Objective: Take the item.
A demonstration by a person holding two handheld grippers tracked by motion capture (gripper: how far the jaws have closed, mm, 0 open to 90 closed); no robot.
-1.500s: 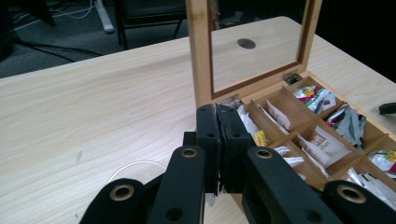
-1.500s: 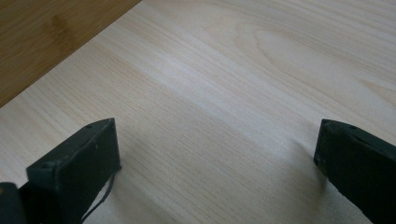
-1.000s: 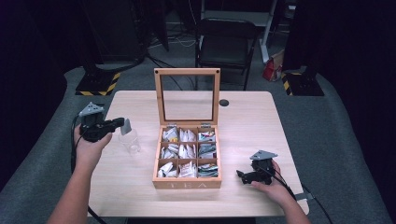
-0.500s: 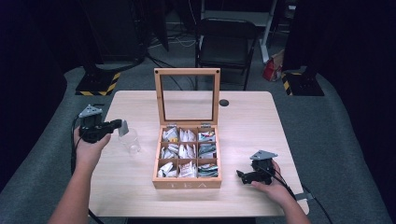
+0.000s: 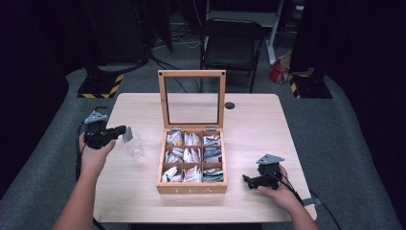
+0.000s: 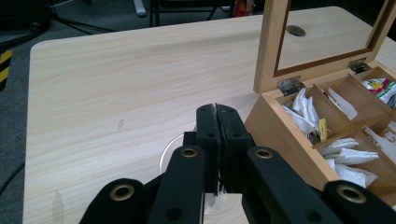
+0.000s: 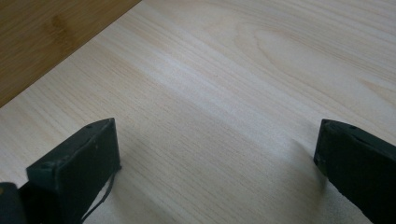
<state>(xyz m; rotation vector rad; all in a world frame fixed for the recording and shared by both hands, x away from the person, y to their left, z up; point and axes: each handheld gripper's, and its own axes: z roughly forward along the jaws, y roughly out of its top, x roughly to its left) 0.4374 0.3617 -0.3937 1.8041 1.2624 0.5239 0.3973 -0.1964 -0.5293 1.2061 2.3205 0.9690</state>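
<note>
Seemingly, a tea bag is being moved from the box [image 5: 191, 189] to the cup [image 5: 133, 145]; that step is judged about half done. A thin sachet [image 5: 127, 133] is seen clamped between the shut jaws of the left gripper [image 5: 125, 130], at left centre of the high view, held just above the cup's rim. In the left gripper view the jaws are pressed together at centre bottom with a thin white edge between them, and the clear cup rim [image 6: 169, 150] is glimpsed right below. Release into the cup is judged as what is left; no bag can be made out inside the cup yet.

The room is dark. A black folding chair [image 5: 231, 45] is placed at upper centre, behind the table. Yellow-black striped bases [image 5: 102, 85] are seen at upper left and upper right on the grey floor.

The light wood table [image 5: 268, 124] takes up the middle of the frame. A small round hole [image 5: 230, 105] is noted right of the box lid. The box sits at centre, its glass-paned lid [image 5: 192, 98] stood upright, nine compartments mostly filled with sachets.

The right gripper [image 5: 250, 180] is rested on the table at lower right, beside the box, well apart from the cup. Its jaws are spread wide over bare wood with nothing between them.
</note>
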